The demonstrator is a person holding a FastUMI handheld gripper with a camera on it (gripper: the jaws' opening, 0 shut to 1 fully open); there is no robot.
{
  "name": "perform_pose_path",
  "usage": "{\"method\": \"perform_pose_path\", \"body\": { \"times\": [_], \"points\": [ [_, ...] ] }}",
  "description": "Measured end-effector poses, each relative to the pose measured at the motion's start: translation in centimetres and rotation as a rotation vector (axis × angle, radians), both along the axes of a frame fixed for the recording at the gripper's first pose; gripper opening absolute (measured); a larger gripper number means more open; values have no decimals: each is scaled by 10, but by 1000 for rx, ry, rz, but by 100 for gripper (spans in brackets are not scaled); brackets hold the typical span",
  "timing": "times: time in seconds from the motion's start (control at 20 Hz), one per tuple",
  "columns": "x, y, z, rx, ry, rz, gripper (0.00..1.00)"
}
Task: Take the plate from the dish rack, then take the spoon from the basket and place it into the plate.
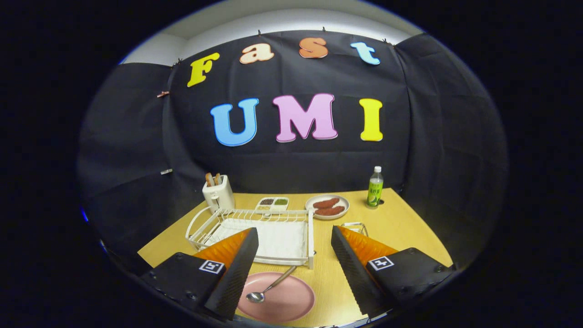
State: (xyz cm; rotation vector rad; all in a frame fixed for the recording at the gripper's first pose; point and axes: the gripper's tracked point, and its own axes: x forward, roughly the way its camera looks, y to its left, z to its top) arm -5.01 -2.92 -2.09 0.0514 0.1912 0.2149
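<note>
White wire dish rack (255, 230) is sitting beyond my fingers on the wooden surface (401, 228). Before it, the pink plate (284, 300) is lying between my fingers, carrying the spoon (268, 288). I am holding my gripper (291, 269) released, gripping nothing.

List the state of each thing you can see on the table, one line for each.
Plate: flat on the table, between the fingers, holding the spoon.
Spoon: lying in the plate, handle over the rim.
Rack: empty.
Toaster: loaded with toast.
Bottle: upright, capped.
Tool: open, holding nothing.
</note>
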Motion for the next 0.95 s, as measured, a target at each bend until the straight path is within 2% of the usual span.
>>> {"method": "perform_pose_path", "body": {
  "times": [0.1, 0.2, 0.35, 0.6, 0.7, 0.95],
  "points": [
    [-1, -12, 29, -47, -55, -26, 98],
    [-5, -32, 51, -93, -75, -87, 98],
    [-14, -38, 84, -26, -113, -151, 98],
    [-26, -57, 76, 51, -61, -196, 98],
    [-21, -61, 76, 110, -54, -196, 98],
    [-6, -78, 68, 117, -30, -164, 98]
  ]
}}
